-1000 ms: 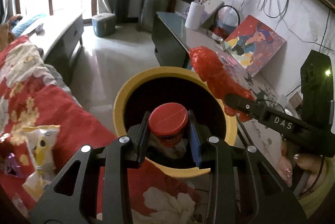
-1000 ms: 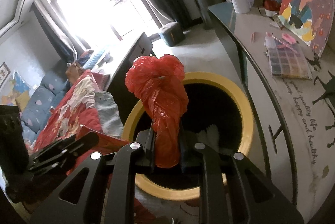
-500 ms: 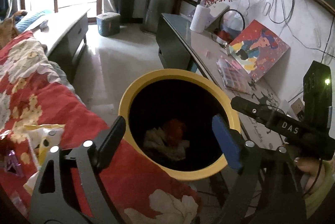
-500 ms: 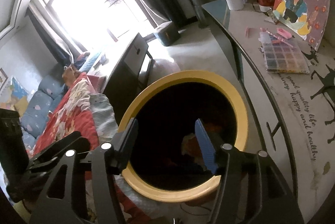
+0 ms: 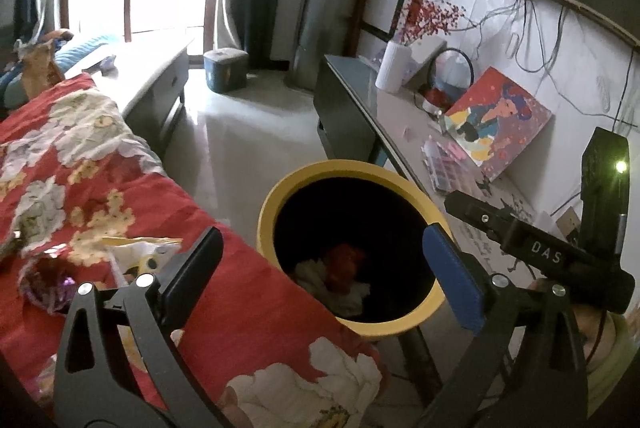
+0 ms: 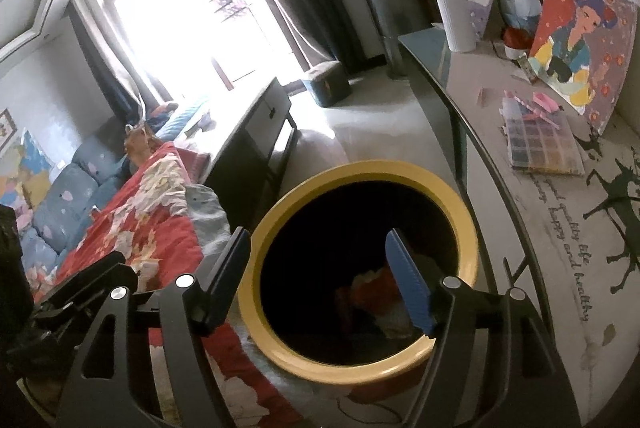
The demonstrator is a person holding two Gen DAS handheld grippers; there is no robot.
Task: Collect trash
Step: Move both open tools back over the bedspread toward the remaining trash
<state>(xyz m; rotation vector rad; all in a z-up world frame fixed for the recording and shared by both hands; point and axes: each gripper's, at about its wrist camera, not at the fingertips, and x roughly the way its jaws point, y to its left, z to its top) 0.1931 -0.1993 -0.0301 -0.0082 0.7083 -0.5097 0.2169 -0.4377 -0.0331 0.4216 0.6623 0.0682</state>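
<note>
on the far left of the left wrist view, a crumpled white-and-yellow snack wrapper (image 5: 138, 254) lies on the red floral quilt (image 5: 248, 292) that covers the bed, with a scrap of purple foil (image 5: 60, 288) just beside it. this looks like the trash not yet collected. it sits to the left of and slightly below the left claw (image 5: 324, 268), partly behind the claw's black left finger, so the coming move would be a swing leftward and down toward the quilt. the wrapper's long axis runs roughly left to right across the view, and i judge the fingers would need to close across its short side. the left claw is plainly the nearer one; its fingers are spread wide and hold nothing.

further right stands the round black bin with a yellow rim (image 5: 276, 196), pressed close against the edge of the quilt. low inside it lie a red bundle (image 5: 344, 262) and some pale crumpled paper (image 5: 316, 280). the wrapper is thin, creased and light, so it will probably crush rather than resist a grip.

the right claw (image 6: 316, 278) hovers over the same bin (image 6: 460, 204), its fingers also apart and empty, with the mouth of the bin between them. on the far right runs the grey tabletop (image 6: 560, 212), carrying a flat box of coloured beads (image 6: 540, 146).
</note>
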